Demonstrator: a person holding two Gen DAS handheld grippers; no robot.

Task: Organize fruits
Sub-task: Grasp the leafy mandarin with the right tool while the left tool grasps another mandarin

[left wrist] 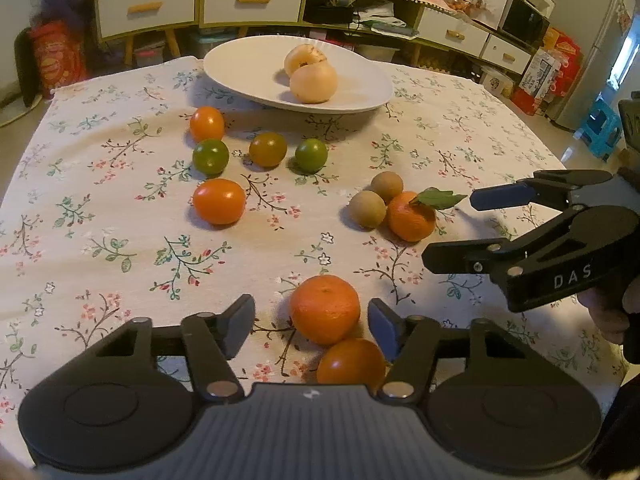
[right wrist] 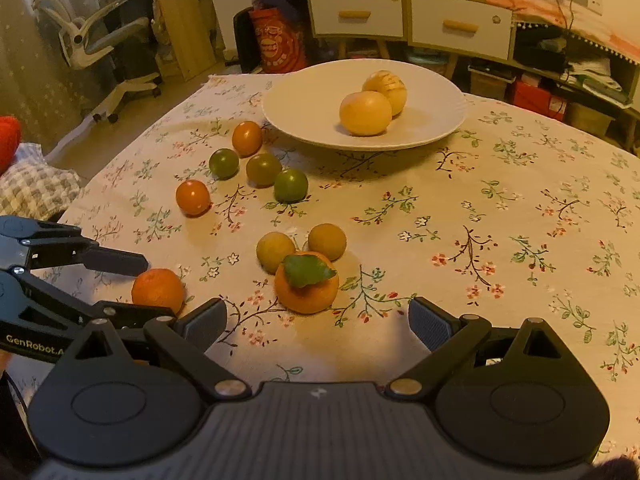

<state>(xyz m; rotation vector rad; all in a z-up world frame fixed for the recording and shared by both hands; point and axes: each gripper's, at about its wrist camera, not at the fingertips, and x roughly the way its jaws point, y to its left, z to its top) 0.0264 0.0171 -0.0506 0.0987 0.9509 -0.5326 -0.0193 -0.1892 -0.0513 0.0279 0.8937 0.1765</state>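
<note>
Between parted fingers of left gripper: plain mandarin on floral tablecloth, pads not yet pressing. Farther right: leafed mandarin ahead of wide-open, empty right gripper. At far edge: white plate, two pale fruits.

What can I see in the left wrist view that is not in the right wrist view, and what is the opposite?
Only the left wrist view shows a smooth orange fruit low between the left gripper's fingers, touching the mandarin. Only the right wrist view shows an office chair beside the table. Both show the white plate with two pale fruits, the five small round fruits, the leafed mandarin and the open right gripper.
</note>
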